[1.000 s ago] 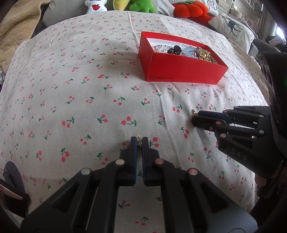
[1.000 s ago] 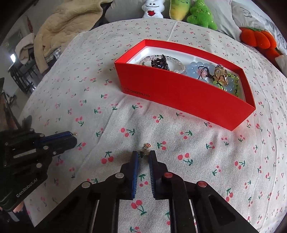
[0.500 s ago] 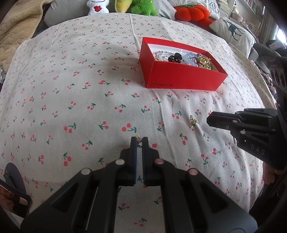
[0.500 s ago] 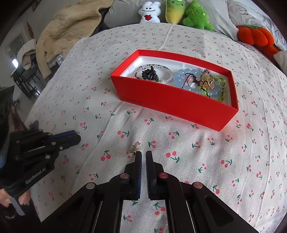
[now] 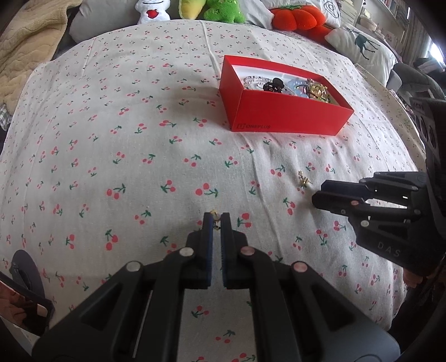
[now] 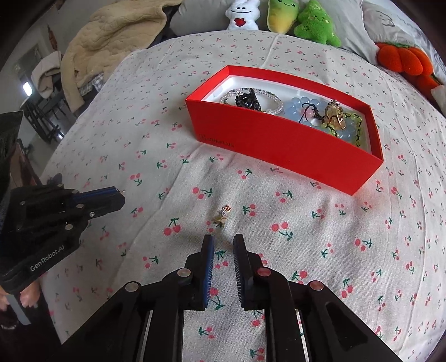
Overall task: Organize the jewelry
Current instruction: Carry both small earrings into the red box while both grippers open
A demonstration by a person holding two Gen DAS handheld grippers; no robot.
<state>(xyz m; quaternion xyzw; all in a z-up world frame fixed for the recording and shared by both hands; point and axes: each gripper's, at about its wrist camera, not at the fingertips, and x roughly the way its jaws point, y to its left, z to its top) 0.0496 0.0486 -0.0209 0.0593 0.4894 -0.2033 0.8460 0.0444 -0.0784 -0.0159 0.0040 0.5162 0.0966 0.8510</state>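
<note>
Left claw [image 5: 216, 220] pinches earring [image 5: 215, 215] – R view shows just its tip.

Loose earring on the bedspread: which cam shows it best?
Right wrist: the earring lies unobstructed just ahead of the open right gripper. Left wrist shows it smaller, off to the side.

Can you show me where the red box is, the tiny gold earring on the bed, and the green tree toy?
Red cardboard box [image 6: 278, 150]: right wrist view, on its long front wall.
Tiny gold earring [image 6: 221, 218]: right wrist view, on its gold body lying on the cloth.
Green plush tree toy [image 6: 316, 23]: right wrist view, on its fuzzy middle.
</note>
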